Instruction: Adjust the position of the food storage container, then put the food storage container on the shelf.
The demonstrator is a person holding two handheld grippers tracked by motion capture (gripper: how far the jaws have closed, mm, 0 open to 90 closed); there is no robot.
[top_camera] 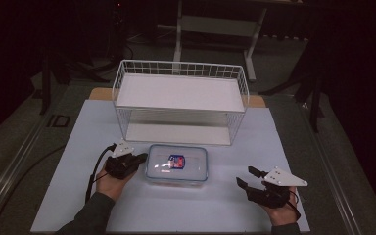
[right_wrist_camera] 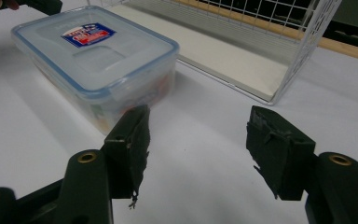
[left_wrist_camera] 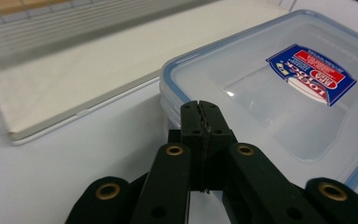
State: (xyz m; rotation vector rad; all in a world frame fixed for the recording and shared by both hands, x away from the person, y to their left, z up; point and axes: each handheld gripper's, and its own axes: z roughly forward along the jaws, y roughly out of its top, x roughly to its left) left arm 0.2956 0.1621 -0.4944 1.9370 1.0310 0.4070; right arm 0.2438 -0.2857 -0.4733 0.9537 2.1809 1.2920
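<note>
A clear plastic food box point(top_camera: 177, 164) with a blue-rimmed lid and a red and blue label lies on the white table mat. My left gripper point(top_camera: 141, 159) is shut, its tips at the box's left edge; in the left gripper view the closed jaws point(left_wrist_camera: 201, 108) rest against the lid's corner with nothing between them. The box point(left_wrist_camera: 279, 88) lies just beyond them. My right gripper point(top_camera: 247, 177) stands open to the right of the box, apart from it. Between its spread fingers point(right_wrist_camera: 130, 140) the bare mat shows, with the box point(right_wrist_camera: 98, 60) farther off.
A white wire shelf rack point(top_camera: 181, 100) with two white boards stands behind the box. The white mat point(top_camera: 200, 205) covers the table; its wooden edge point(top_camera: 257, 101) shows at the back. Dark floor and table legs lie beyond.
</note>
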